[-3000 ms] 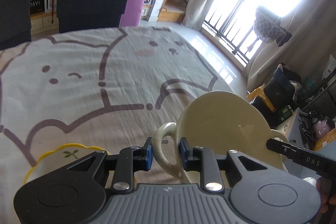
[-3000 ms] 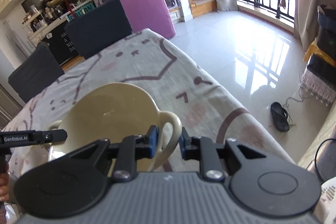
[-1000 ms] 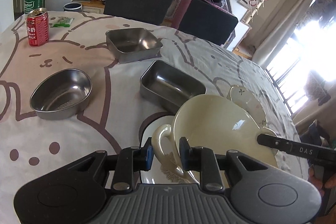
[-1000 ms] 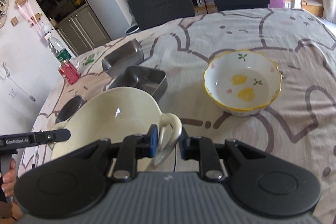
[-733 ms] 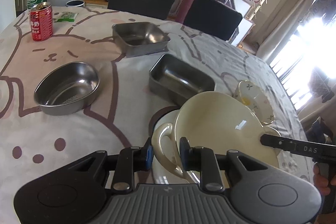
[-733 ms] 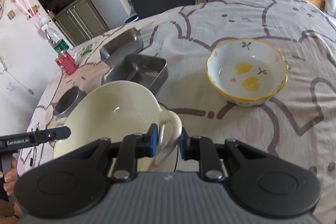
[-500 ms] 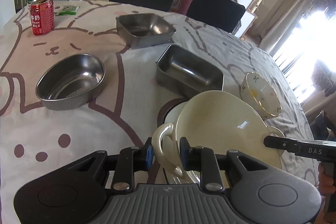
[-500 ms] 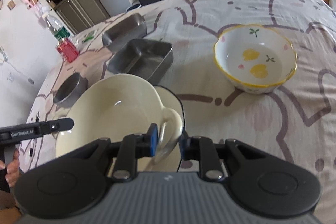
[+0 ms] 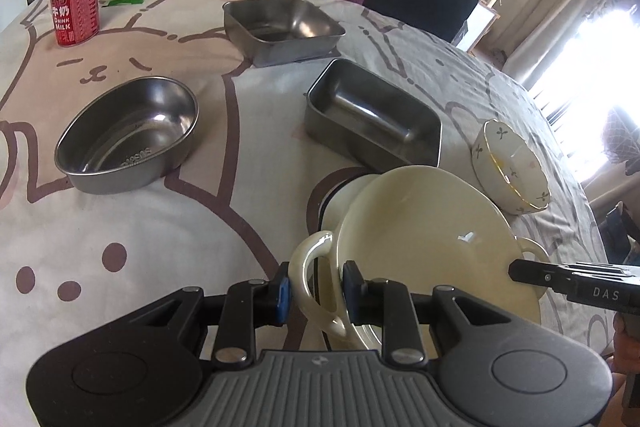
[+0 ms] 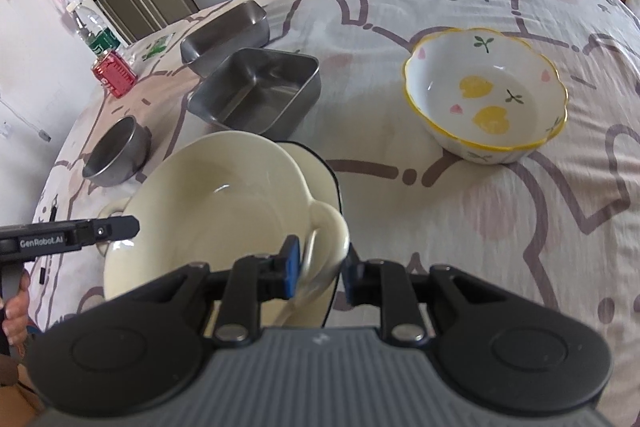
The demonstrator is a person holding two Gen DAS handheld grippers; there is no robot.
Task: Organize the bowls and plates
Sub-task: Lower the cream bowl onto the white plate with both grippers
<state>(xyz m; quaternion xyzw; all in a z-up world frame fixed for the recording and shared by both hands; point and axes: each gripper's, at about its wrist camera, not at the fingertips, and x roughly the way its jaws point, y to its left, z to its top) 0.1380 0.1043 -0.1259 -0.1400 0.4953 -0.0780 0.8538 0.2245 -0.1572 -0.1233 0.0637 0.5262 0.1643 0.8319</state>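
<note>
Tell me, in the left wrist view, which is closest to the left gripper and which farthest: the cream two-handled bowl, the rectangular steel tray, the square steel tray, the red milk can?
1. cream two-handled bowl: its handle sits between the left gripper fingers.
2. rectangular steel tray: just beyond the bowl, mid-table.
3. square steel tray: farther back, centre.
4. red milk can: far left corner.

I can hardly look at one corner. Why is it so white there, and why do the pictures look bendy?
Left wrist view: sun through the window washes that corner out to white, and a small glint sits on the cream bowl. Right wrist view: even light, no glare. Both views: the fisheye lens curves the table edges and darkens the corners.
</note>
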